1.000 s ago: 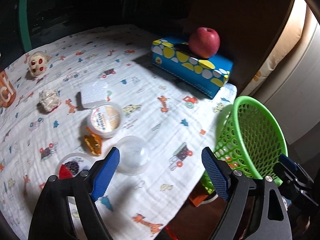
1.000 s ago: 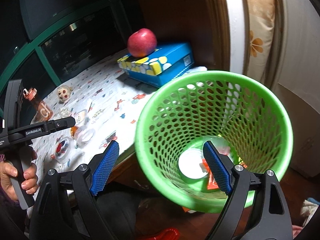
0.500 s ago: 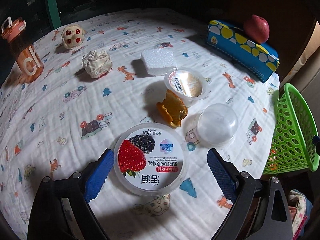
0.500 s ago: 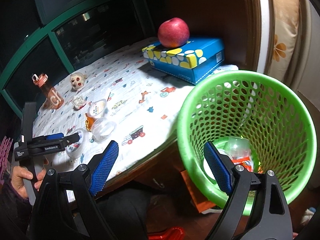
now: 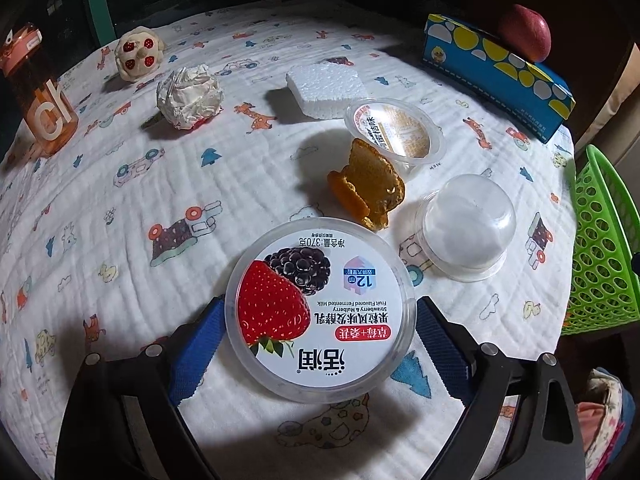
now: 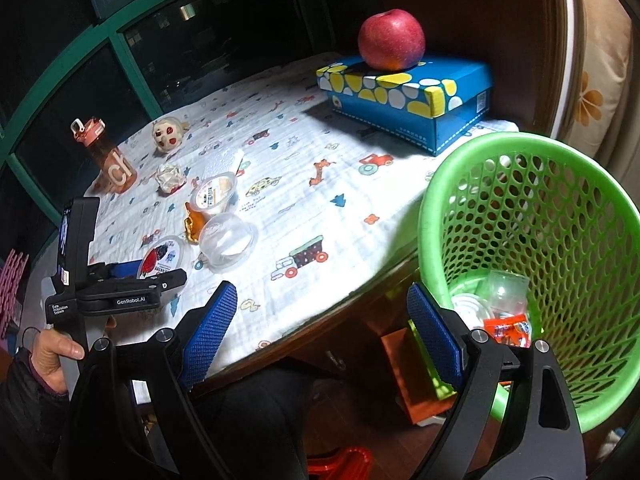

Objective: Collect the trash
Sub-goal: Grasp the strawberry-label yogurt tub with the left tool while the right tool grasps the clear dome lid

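The yogurt tub (image 5: 320, 314) sits low in the centre of the left wrist view, squarely between the blue pads of the left gripper (image 5: 318, 344), one pad on each side of its round rim (being round, it has no long axis to line up with). The jaws are spread about as wide as the tub and whether the pads touch it I cannot tell. The left gripper lies low and level over the tablecloth (image 5: 120, 220). The right gripper (image 6: 320, 336) is wide open and empty, off the table edge beside the green basket (image 6: 532, 148) at right.
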Motion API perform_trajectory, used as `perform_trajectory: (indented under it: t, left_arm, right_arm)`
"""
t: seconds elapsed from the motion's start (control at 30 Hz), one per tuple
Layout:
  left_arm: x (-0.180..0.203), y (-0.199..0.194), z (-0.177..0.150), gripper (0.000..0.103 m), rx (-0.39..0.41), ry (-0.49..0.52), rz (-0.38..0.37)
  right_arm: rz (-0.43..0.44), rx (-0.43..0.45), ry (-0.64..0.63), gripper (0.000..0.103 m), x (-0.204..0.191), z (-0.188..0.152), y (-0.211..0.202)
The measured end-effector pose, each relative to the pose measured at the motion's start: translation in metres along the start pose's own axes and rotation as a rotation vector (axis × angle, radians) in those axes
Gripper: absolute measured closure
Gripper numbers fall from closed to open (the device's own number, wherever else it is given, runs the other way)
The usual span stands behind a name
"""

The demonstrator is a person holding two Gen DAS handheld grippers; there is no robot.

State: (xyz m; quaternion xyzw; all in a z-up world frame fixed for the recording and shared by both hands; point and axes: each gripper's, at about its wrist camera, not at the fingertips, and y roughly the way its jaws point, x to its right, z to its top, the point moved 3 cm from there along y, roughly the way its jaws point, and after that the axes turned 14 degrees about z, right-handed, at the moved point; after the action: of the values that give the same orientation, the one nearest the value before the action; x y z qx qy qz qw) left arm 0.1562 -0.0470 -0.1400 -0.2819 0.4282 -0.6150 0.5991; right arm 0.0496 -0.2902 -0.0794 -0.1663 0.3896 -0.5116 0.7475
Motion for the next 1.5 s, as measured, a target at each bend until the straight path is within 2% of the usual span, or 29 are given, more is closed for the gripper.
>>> perform_trajectory:
  t: [0.47,0.87,1.23,1.5]
  left_arm:
    - [-0.031,-0.035,0.006,0.013,0.06,-0.072,-0.016]
    - [-0.063,-0.058,0.007,0.013,0.094,-0.147,-0.004]
    - [-0.078,-0.06,0.0,0.013,0.089,-0.184,-0.002]
    - [-0.08,-0.058,-0.001,0.013,0.084,-0.187,-0.004]
  right_arm:
    - [0.044,-0.053,-0.06,0.017,-0.024,0.009,0.042]
    - [0.081,-0.132,-0.142,0.017,-0.057,0.018,0.107]
    - [0.048,-0.173,-0.18,0.019,-0.065,0.025,0.144]
    - [0.005,-0.193,-0.214,0.028,-0.068,0.022,0.156]
